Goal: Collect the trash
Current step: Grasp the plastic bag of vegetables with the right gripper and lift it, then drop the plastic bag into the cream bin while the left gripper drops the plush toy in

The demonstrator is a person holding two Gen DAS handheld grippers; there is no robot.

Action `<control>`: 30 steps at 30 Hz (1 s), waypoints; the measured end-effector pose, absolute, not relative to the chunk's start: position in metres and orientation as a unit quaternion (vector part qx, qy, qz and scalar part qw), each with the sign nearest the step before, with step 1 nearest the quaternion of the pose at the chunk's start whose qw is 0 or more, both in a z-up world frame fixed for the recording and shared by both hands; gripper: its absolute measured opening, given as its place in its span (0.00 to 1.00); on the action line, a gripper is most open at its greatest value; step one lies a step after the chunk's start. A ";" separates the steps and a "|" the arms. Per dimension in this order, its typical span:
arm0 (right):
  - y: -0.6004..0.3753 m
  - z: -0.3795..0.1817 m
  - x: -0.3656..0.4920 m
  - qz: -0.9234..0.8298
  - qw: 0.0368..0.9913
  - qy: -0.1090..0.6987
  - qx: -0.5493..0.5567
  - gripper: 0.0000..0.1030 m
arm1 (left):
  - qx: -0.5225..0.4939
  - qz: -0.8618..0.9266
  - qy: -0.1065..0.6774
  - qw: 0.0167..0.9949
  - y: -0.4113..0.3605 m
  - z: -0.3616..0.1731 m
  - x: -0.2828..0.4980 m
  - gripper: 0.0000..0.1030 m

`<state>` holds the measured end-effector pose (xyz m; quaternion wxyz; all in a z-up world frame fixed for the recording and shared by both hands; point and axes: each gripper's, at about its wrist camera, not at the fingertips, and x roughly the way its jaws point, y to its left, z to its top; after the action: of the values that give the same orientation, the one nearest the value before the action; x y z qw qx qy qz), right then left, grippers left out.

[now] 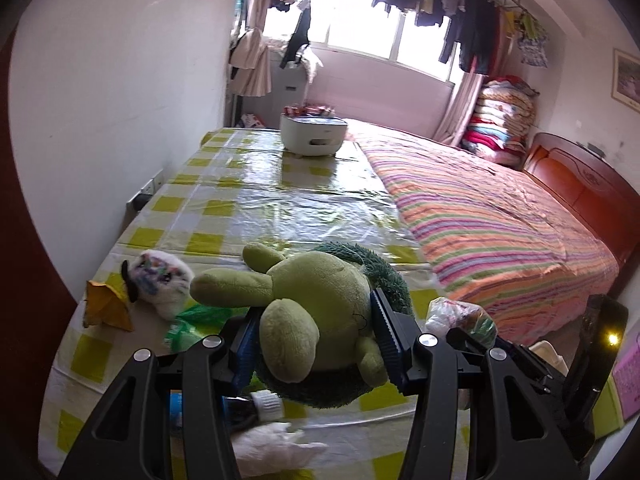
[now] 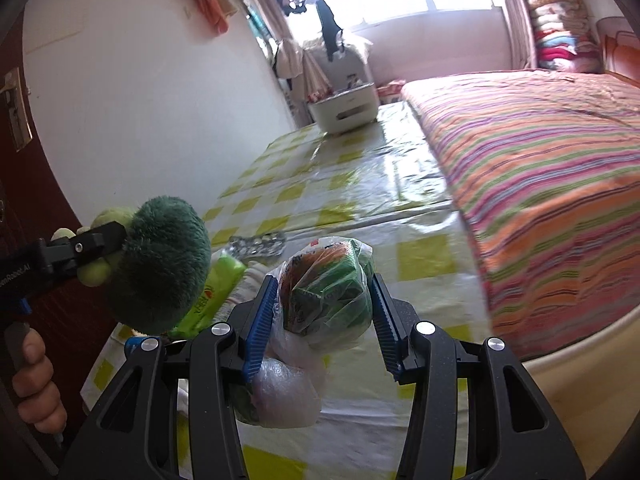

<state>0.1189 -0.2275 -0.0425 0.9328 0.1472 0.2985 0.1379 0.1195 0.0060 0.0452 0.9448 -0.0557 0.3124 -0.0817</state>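
Observation:
My left gripper (image 1: 316, 320) is shut on a green plush turtle (image 1: 316, 300) and holds it above the checked table (image 1: 248, 200). The turtle's dark green shell (image 2: 160, 264) and the left gripper (image 2: 100, 248) also show at the left of the right wrist view. My right gripper (image 2: 324, 316) is shut on a clear plastic bag of trash (image 2: 324, 296) with green and orange wrappers inside, held above the table. That bag (image 1: 460, 316) shows at the right of the left wrist view. A green wrapper (image 1: 200, 316), a yellow crumpled paper (image 1: 106, 304) and a white tissue (image 1: 276, 448) lie on the table.
A small white plush toy (image 1: 160, 276) lies at the table's left. A white box (image 1: 312, 132) stands at the far end. A bed with a striped cover (image 1: 500, 216) adjoins the table's right side. A green packet (image 2: 216, 292) and a foil blister strip (image 2: 256, 246) lie on the table.

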 end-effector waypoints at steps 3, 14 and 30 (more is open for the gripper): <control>-0.246 -0.041 0.111 0.123 0.936 0.292 0.153 0.44 | -0.047 -0.095 0.311 0.944 -0.010 0.046 0.116 0.48; -0.310 -0.041 0.077 0.060 0.944 0.268 0.185 0.44 | -0.010 -0.160 0.312 0.936 -0.079 0.042 0.099 0.48; -0.383 -0.054 0.014 -0.051 0.946 0.241 0.212 0.45 | 0.045 -0.240 0.312 0.918 -0.161 0.032 0.073 0.48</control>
<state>0.0143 -0.3826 -0.0542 0.9455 0.2124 0.2414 -0.0507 0.0728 -0.1614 0.0316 0.9182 0.0455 0.3116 -0.2401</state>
